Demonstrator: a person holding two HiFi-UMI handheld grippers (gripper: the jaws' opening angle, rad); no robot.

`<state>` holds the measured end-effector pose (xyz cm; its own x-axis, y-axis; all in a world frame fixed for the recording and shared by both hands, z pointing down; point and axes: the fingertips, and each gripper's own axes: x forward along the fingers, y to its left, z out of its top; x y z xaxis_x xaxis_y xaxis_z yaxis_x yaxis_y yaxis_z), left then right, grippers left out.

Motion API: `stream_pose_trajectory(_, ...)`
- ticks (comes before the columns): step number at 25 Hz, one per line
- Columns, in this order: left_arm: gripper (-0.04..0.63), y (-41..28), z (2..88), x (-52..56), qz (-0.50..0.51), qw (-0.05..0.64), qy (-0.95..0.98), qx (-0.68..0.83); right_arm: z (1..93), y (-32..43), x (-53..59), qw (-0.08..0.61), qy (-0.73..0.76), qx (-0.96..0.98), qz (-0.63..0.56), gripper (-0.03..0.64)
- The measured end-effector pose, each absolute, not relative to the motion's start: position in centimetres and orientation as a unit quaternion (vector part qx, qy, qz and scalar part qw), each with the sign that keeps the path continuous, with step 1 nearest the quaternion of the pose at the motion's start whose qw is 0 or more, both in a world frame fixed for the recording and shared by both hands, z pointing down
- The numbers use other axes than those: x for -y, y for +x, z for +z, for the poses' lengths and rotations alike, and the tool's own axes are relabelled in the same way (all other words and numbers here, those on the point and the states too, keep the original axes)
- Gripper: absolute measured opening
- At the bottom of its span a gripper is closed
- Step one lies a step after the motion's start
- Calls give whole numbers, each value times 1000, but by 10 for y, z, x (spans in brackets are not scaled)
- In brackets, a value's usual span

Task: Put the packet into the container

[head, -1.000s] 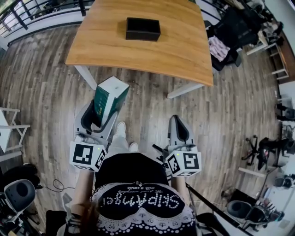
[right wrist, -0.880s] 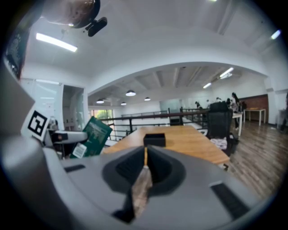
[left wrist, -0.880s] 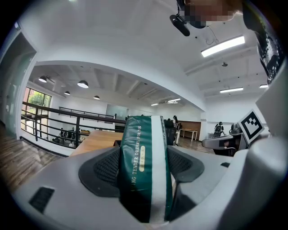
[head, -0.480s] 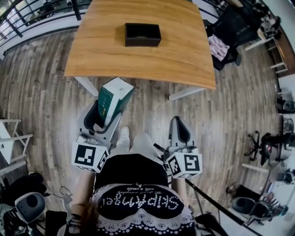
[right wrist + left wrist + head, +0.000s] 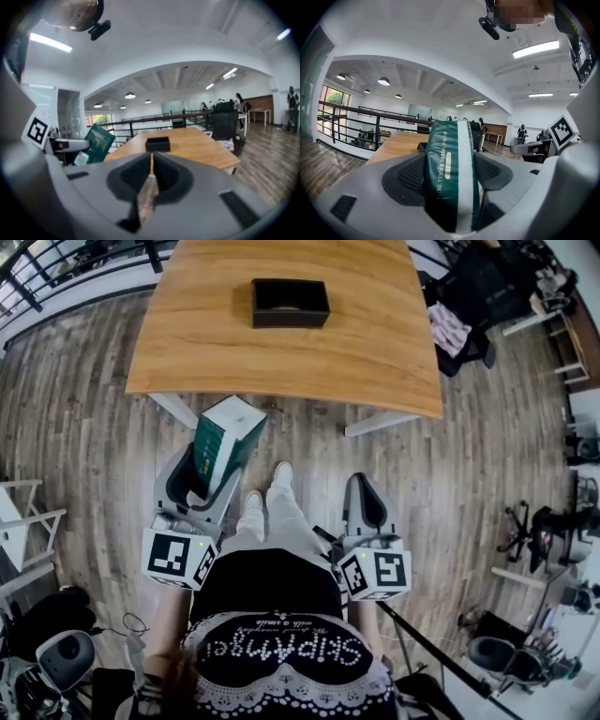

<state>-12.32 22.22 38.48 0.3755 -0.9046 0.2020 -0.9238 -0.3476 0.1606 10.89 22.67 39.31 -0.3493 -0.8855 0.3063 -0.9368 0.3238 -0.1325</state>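
The packet [image 5: 225,435] is pinched upright by the left gripper [image 5: 199,486], ready for carrying; the right gripper [image 5: 364,501] is kept with jaws pressed together, unneeded. Farther off, the open container [image 5: 291,303] is seen on the table [image 5: 375,352], well apart.

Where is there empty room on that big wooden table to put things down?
Nearly all of the wooden table is bare: the wide stretch from the black container to the near edge, and both sides of the container. Only the container's spot is taken. A black chair crowds the table's right edge.
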Motion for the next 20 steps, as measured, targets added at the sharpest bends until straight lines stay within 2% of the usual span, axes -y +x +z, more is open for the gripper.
stream_pose_trajectory(20,345,-103,378,-96,33,119,794,595,398,113,-79,88,503,848,144,38)
